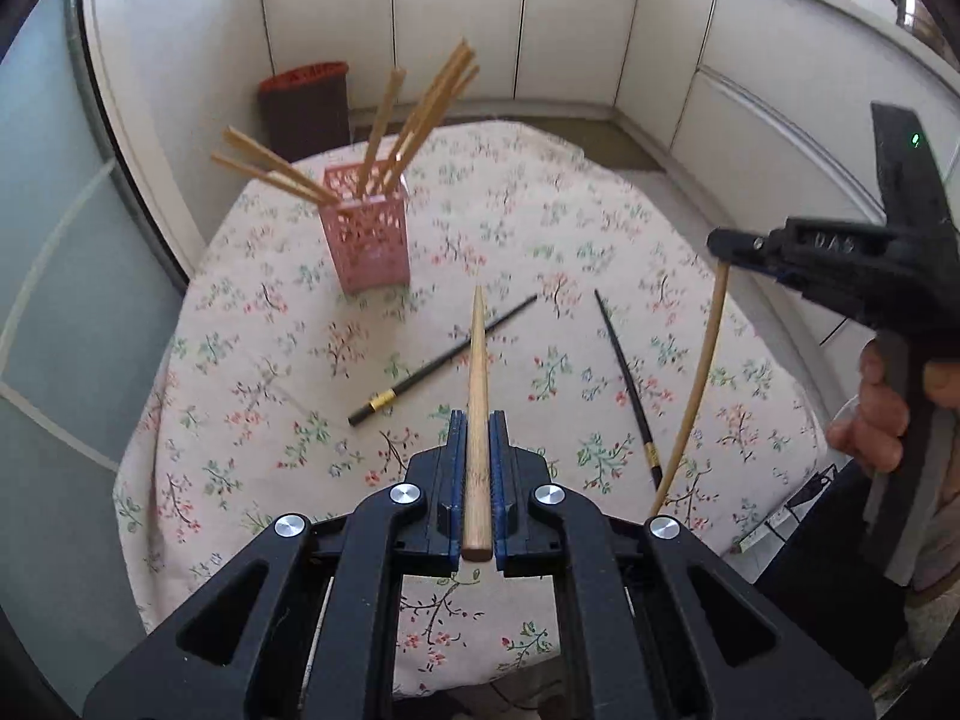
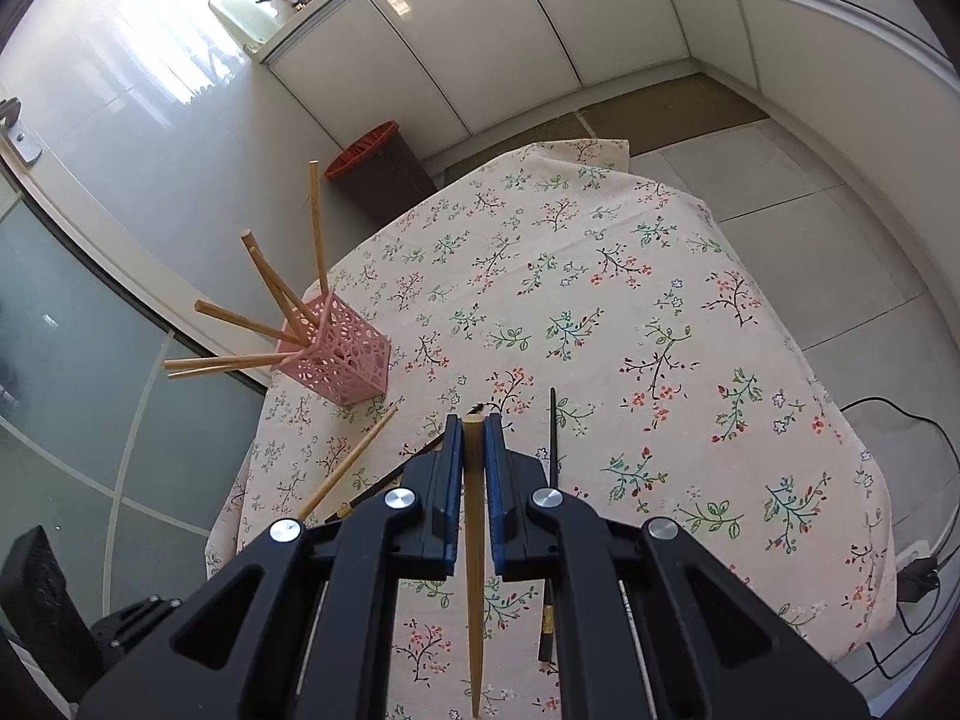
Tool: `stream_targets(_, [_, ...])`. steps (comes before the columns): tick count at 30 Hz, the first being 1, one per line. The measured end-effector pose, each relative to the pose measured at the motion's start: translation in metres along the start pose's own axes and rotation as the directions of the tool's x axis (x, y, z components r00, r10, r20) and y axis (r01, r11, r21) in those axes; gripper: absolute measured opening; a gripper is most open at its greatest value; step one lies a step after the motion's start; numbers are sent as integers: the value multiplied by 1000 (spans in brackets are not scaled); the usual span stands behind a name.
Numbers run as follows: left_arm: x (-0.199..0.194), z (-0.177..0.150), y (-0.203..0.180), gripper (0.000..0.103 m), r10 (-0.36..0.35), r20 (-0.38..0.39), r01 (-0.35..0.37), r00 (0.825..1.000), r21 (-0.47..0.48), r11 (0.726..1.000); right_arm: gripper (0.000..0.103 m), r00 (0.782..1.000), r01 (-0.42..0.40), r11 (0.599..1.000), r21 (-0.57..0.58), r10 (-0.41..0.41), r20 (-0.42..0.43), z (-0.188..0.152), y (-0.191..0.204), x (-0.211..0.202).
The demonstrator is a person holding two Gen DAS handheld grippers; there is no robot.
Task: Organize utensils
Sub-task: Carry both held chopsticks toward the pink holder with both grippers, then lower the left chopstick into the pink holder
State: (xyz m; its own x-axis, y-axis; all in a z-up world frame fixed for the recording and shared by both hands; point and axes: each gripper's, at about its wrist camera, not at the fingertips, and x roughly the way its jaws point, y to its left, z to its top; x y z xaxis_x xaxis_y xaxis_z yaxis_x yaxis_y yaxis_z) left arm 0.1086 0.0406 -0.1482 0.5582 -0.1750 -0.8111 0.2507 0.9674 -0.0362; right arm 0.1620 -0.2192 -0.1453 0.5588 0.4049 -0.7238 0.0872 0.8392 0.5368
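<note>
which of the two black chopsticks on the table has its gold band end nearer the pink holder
The left black chopstick, lying slantwise just left of the wooden one in the left claw. The right black chopstick has its gold band farther from the pink holder.

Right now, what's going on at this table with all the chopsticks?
A person is sorting chopsticks with tongs in each hand. The left tongs are shut on a wooden chopstick, and the right tongs are shut on another wooden one. Several already stand in the pink holder. Two black chopsticks lie on the floral cloth.
</note>
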Motion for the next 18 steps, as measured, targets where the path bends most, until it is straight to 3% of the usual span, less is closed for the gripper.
stream_targets(6, [-42, 36, -8, 7, -37, 139, 41, 990, -25, 999, 8, 997, -32, 999, -26, 33, 66, 15, 21, -33])
stream_targets(10, [-61, 46, 2, 7, -60, 177, 72, 982, -62, 995, 8, 993, -68, 997, -37, 71, 99, 34, 39, -59])
stream_targets(18, [-110, 78, 17, 6, -63, 297, 92, 953, -84, 992, 8, 965, -114, 982, -151, 145, 218, 96, 104, -138])
